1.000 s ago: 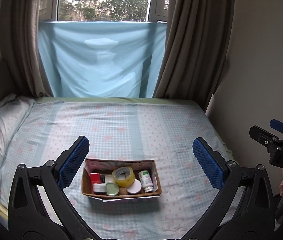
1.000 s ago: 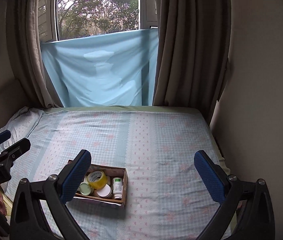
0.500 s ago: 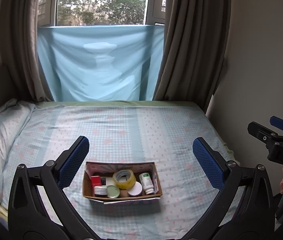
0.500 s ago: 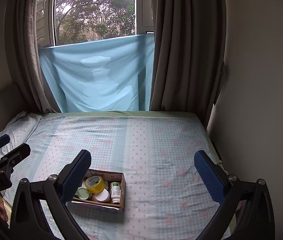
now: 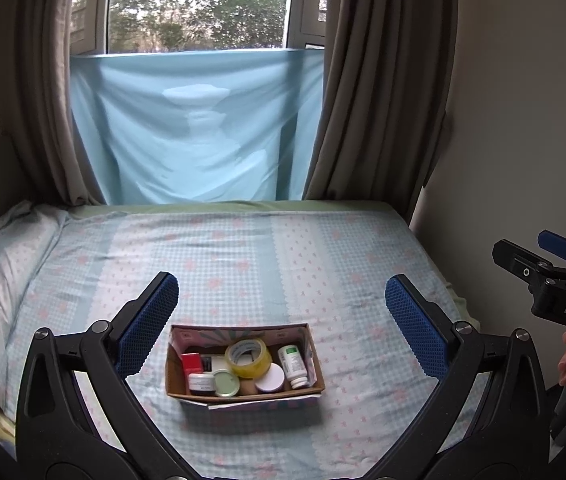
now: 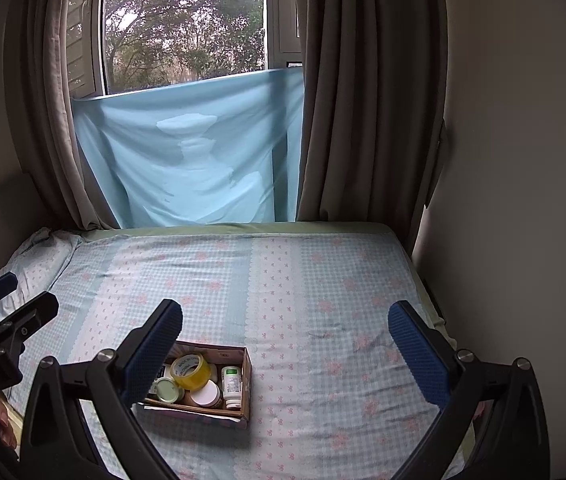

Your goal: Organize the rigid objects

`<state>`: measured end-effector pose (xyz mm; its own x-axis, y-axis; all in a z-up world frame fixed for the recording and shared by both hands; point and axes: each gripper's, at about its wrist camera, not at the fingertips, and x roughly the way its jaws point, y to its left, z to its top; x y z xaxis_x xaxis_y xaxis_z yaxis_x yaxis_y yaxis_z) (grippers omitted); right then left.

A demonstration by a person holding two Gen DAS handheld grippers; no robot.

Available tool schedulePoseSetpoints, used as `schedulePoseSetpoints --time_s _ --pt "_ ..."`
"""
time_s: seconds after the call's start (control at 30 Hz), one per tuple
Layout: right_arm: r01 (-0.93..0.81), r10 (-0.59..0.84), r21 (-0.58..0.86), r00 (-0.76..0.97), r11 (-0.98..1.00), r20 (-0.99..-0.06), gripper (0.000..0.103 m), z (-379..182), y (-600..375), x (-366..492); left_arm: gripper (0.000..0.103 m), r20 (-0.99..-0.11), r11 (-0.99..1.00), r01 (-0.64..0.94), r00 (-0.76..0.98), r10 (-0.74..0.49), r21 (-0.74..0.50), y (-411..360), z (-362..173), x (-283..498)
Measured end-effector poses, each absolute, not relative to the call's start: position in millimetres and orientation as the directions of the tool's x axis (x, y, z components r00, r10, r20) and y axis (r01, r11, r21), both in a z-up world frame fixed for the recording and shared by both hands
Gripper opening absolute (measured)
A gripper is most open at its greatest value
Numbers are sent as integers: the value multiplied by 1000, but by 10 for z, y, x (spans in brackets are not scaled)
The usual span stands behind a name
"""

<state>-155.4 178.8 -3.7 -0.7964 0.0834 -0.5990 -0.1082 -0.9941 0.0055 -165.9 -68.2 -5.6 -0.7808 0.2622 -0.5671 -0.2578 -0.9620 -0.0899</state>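
Blue-checked bedsheet (image 5: 243,264) covers one bed under a curtained window (image 5: 199,4), with a pale blue cloth (image 5: 195,128) hung across its lower half. One cardboard box (image 5: 243,394) sits on the near part of the sheet, holding one yellow tape roll (image 5: 247,357), one white bottle (image 5: 294,365), one red item (image 5: 191,362) and three lidded jars (image 5: 227,383). Left gripper (image 5: 283,324) and right gripper (image 6: 287,344) both hover above the bed, fingers wide and empty.

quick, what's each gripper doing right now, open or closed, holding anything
Left gripper: open, holding nothing, above the cardboard box.
Right gripper: open, holding nothing.
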Motion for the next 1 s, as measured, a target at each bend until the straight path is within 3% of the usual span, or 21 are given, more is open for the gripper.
schedulePoseSetpoints --time_s 0.73,1.0 --pt "-112 92 -2 -800 -994 -594 103 -20 1766 -1523 103 -549 -963 -255 -795 259 -84 -695 -1 -1596" --pt "-114 94 -3 -802 -993 -590 103 -8 1763 -1517 103 -517 -970 -241 -828 218 -24 -650 49 -1531"
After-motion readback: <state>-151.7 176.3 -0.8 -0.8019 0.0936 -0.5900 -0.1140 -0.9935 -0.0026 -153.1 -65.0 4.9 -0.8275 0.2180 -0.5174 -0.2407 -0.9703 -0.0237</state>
